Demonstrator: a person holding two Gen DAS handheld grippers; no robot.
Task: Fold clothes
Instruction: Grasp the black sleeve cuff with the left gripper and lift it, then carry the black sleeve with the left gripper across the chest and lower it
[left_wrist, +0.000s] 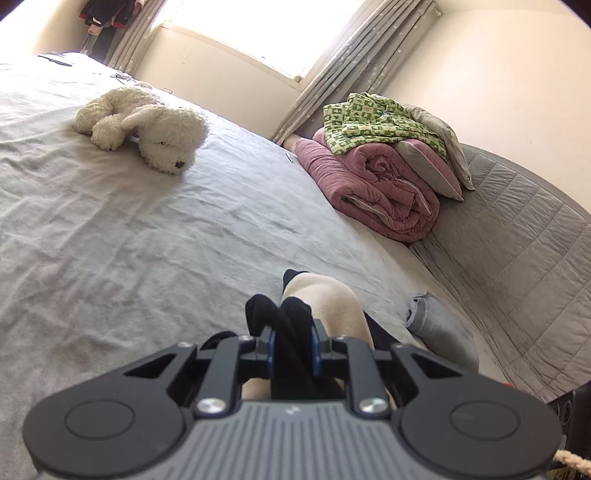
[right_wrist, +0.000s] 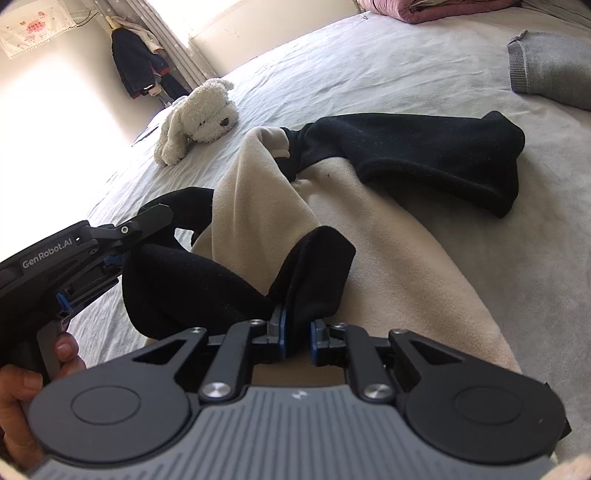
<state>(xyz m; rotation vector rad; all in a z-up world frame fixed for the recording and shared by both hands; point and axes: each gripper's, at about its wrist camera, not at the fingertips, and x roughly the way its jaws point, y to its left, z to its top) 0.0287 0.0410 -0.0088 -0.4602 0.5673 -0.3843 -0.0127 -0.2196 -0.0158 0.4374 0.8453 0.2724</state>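
Both tongs are clenched on black fabric of the same garment. Left tongs (left_wrist: 291, 349) pinch a bunched black edge, right tongs (right_wrist: 298, 338) pinch a black fold that stands up between the pads.

The cream-and-black fleece top (right_wrist: 388, 240) lies on the bed (left_wrist: 129, 229), cream body spread toward the right-wrist camera, one black sleeve (right_wrist: 424, 155) flung out flat across its far side. The piece held by the left tongs (right_wrist: 110, 254) runs as a slack black loop toward the right grip.

Judgement: this looks like mid-fold, with the near black edge lifted for carrying over the body.

Risks:
- Both grips are on thick, bunched fleece. If either holds only the outer layer, the layers can separate and the fold goes crooked.
- The slack loop between the tongs means uneven tension, so the edge may land twisted.
- The loose sleeve isn't tucked and could get trapped under the fold as a lump.
- The grey knit garment (right_wrist: 554, 66) lies near the far side, apart from the top, and a wide swing could drag it.
- The white plush dog (left_wrist: 147, 125) is well apart, so no issue there.
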